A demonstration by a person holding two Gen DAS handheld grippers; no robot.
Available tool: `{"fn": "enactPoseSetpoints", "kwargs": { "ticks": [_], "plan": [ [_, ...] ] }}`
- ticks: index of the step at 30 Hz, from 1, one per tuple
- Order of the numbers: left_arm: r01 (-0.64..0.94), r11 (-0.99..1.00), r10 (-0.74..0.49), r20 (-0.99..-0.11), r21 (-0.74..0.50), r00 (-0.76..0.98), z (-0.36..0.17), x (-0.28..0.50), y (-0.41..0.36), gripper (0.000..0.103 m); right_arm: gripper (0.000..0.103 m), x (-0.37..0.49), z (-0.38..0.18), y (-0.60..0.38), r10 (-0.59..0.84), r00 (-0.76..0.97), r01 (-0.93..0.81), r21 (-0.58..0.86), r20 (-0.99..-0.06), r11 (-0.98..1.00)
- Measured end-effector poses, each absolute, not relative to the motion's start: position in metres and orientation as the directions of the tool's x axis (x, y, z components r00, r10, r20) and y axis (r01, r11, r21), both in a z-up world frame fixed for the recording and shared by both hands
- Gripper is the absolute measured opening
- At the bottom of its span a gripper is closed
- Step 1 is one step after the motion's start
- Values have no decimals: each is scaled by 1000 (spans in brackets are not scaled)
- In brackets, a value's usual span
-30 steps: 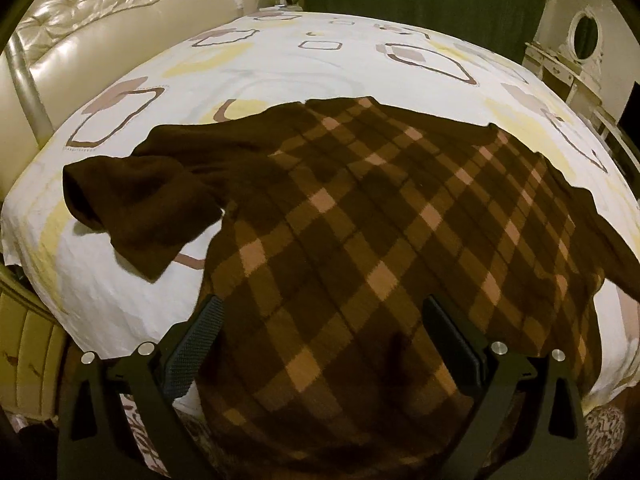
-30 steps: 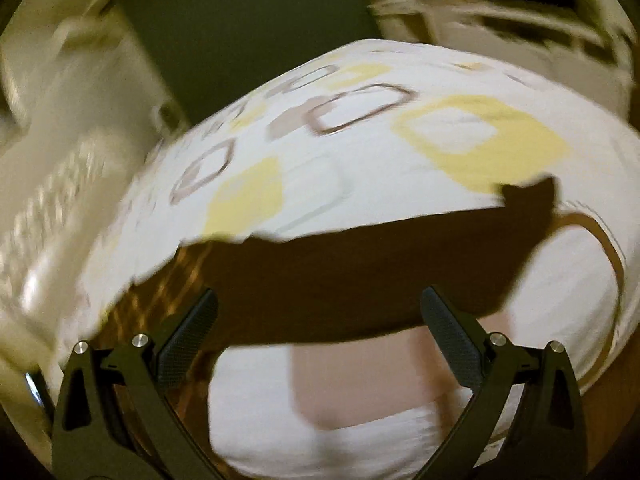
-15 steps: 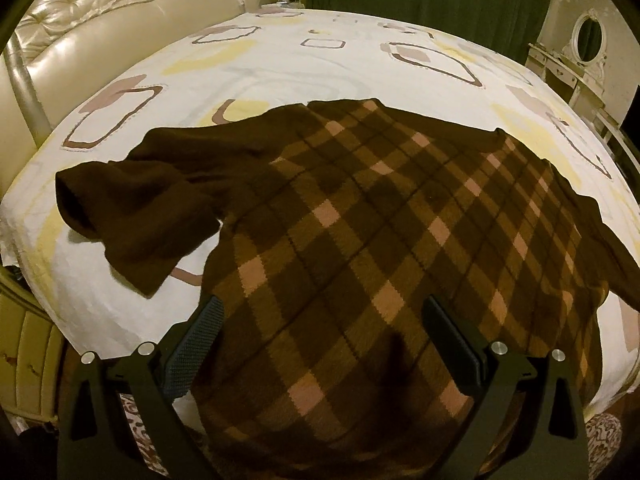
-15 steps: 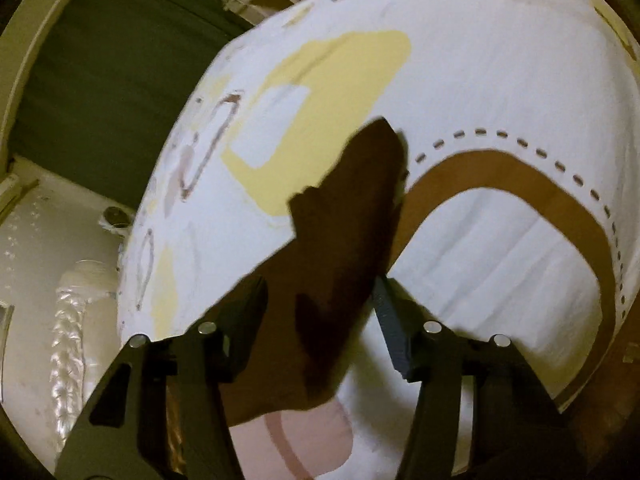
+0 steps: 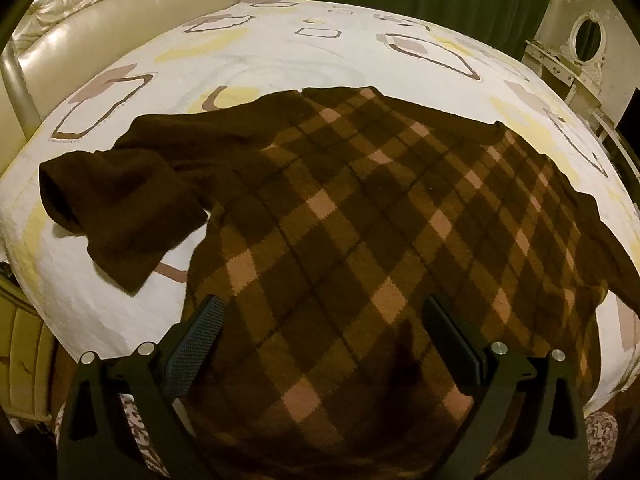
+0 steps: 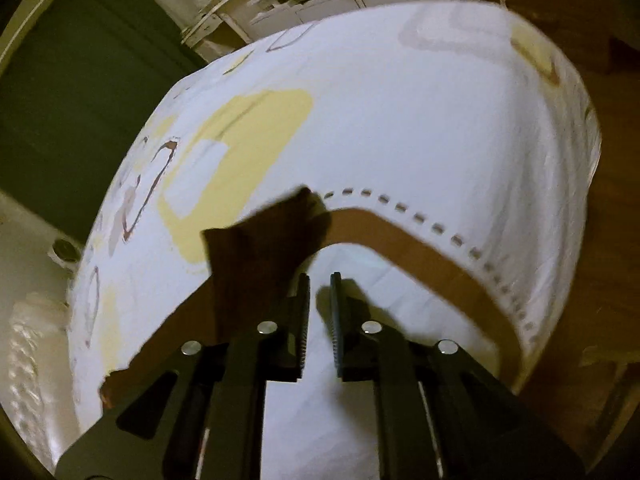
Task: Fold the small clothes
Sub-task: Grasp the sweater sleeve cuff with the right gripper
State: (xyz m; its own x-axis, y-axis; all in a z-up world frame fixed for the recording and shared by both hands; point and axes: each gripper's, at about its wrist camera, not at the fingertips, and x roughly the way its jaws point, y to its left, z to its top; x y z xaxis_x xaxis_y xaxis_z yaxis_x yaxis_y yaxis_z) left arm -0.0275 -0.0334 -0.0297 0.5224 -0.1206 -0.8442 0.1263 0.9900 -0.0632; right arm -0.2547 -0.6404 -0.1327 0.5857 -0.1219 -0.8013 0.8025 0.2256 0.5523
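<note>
The brown checked sweater [image 5: 360, 240] lies flat on the bed [image 5: 280, 60]. Its bottom part hangs over the near edge. One sleeve [image 5: 120, 208] is bent near the left edge. The other sleeve [image 6: 260, 248] reaches toward the right edge, and its end lies flat on the sheet.

The step in hand looks like grabbing that right sleeve end so it can be folded in over the body. The right gripper [image 6: 321, 278] is low over the sheet and its jaws are closing, with only a thin gap left. Only white sheet shows in that gap. The sleeve end is just beside the left-hand finger, not between the two (so this pinch may catch nothing, or only sheet).

To do it well, I think the jaws should open again and slide over toward the cloth. Then they can pinch the sleeve at its very tip, without the sheet. Lift only a little, and lay the sleeve straight across the checks.

The left gripper [image 5: 322, 304] hangs over the bottom part of the sweater by the near edge. Its jaws are wide apart and hold nothing. It could press there to stop the sweater from sliding.

Count: one sweater, two sleeves, two grippers, one bed.
</note>
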Motion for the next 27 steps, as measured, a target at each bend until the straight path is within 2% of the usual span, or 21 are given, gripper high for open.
{"fn": "enactPoseSetpoints", "kwargs": {
  "ticks": [1, 3, 5, 8, 12, 16, 17, 18, 19, 21, 23, 27],
  "plan": [
    [121, 991, -118, -845, -64, 522, -30, -26, -32, 99, 27, -253, -125, -640, -142, 583, 802, 538, -800, 258],
    [110, 992, -114, -849, -66, 517, -31, -24, -31, 99, 61, -245, -107, -638, -182, 596, 789, 527, -782, 317],
    [102, 992, -120, -852, -78, 510, -31, -23, -29, 99, 69, -227, -94, -638, -190, 591, 784, 502, -784, 366],
    [100, 991, -124, -850, -85, 512, -29, -25, -27, 99, 69, -208, -99, -645, -166, 567, 798, 488, -807, 353],
    [99, 992, -115, -845, -74, 523, -28, -24, -23, 99, 69, -222, -122, -651, -105, 576, 807, 543, -811, 233],
    [84, 993, -110, -849, -77, 518, -29, -22, -19, 99, 69, -237, -143, -655, -61, 649, 759, 639, -758, 129],
    [83, 994, -108, -849, -76, 517, -29, -22, -18, 99, 63, -238, -143, -655, -63, 658, 752, 649, -751, 119],
    [83, 994, -106, -848, -73, 519, -29, -22, -18, 99, 50, -238, -146, -658, -58, 662, 748, 654, -747, 111],
    [84, 994, -105, -848, -71, 520, -29, -22, -18, 99, 42, -238, -147, -660, -48, 662, 747, 655, -748, 114],
    [88, 994, -101, -847, -65, 521, -28, -22, -18, 99, 13, -237, -152, -664, -16, 671, 738, 665, -742, 118],
    [89, 994, -102, -848, -65, 521, -28, -21, -18, 99, 8, -239, -157, -667, 8, 687, 722, 684, -727, 106],
    [92, 994, -102, -852, -63, 513, -29, -21, -17, 99, 7, -253, -161, -666, 8, 736, 675, 735, -677, 62]
  ]
}}
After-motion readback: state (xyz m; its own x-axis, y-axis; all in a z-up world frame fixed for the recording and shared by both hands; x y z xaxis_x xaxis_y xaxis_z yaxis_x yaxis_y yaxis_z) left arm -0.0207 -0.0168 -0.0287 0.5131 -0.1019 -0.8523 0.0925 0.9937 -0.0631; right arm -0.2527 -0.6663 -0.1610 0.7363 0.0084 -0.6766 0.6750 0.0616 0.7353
